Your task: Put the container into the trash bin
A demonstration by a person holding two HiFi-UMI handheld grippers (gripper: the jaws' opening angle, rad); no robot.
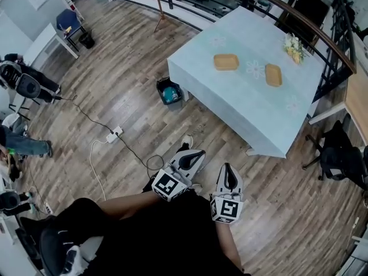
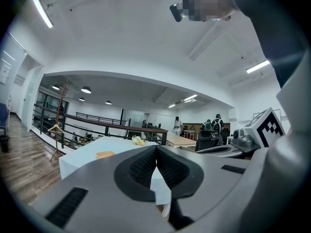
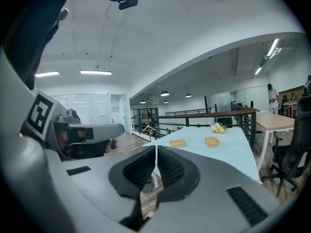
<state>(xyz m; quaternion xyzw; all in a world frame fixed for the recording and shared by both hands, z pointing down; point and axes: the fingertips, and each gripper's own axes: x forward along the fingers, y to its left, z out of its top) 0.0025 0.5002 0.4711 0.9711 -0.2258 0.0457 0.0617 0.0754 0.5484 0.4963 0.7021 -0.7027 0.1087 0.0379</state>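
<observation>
While both are held low and side by side close to the person's body, the left claw [image 1: 194,154] and the right claw [image 1: 229,171] each have their jaws pressed together with nothing gripped. In each gripper view the dark ribbed pads [image 2: 143,168] meet at their tips.

Both claws point across a wooden floor [image 1: 126,68] toward the bench [image 1: 253,111], which is well apart from them and draped in a pale blue cloth. Two containers rest on the bench top. The left container [image 1: 226,61] is a shallow tan tray with rounded corners and a raised rim. The right container [image 1: 273,75] looks alike, sits a little nearer the far right edge, and is turned at a different angle. The two lie apart from each other, and what lies inside them cannot be made out.

The trash bin [image 1: 159,88], small, dark and open-topped, stands on the floor just beside the bench's near-left corner and holds something teal. A bunch of pale flowers [image 1: 294,46] sits at the bench's far right corner.
</observation>
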